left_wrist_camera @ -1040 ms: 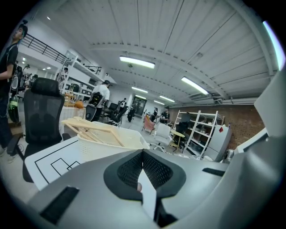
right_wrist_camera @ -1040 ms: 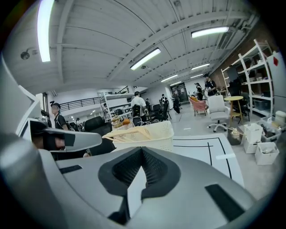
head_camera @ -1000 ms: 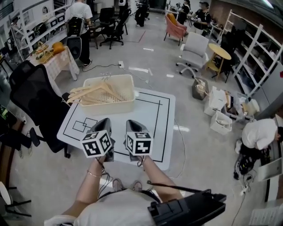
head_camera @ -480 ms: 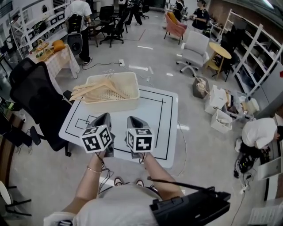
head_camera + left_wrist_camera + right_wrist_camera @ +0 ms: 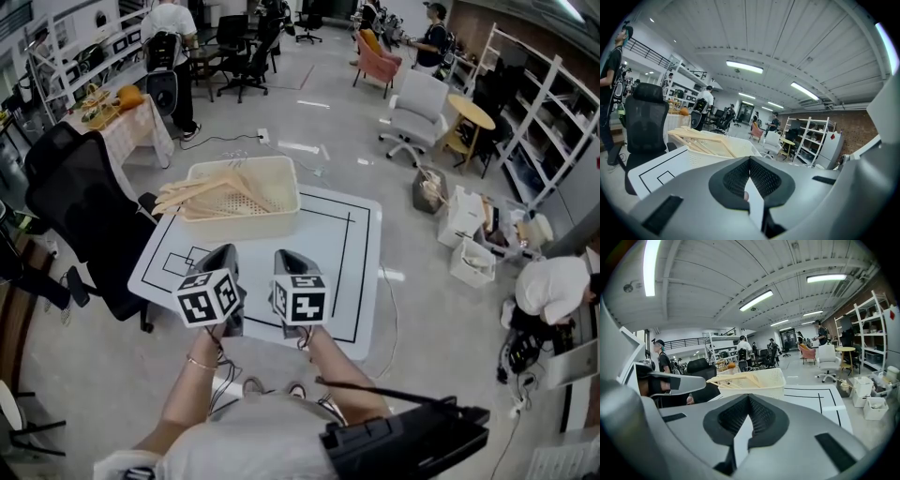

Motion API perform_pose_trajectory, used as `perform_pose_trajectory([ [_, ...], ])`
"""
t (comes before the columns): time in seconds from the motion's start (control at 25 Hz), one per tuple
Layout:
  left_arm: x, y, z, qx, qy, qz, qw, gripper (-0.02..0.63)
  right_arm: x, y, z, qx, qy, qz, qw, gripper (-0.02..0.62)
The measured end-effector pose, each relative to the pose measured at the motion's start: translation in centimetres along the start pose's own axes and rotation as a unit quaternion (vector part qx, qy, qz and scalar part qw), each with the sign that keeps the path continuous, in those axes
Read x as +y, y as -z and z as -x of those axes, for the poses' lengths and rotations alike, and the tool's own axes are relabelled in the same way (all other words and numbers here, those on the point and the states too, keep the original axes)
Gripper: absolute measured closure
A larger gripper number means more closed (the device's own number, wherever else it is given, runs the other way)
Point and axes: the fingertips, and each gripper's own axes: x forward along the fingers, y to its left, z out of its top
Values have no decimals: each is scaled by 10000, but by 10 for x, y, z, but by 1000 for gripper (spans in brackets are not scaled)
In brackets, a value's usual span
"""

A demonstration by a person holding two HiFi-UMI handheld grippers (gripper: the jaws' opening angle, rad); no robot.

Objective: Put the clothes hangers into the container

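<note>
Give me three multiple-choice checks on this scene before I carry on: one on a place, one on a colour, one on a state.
1. Where do the hangers lie?
A. on the floor
B. in the basket
C. on the black chair

2. What colour is the basket?
A. cream
B. blue
C. red

3. How do the jaws of the right hand-held gripper stand?
A. wide apart
B. closed on a hanger
C. together, with nothing between them

Answers:
1 B: the wooden hangers rest inside the basket, with their ends poking over its left rim.
2 A: its perforated walls are pale cream.
3 C: the right gripper view shows the pads meeting with nothing between them.
</note>
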Motion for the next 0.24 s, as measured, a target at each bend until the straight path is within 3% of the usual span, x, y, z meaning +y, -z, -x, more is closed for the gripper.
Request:
perform_pose_trajectory([
  [0.24,10,0,2,16,-34,-21,10000,597,7,-2,-4,-8,25,46,10000,580],
])
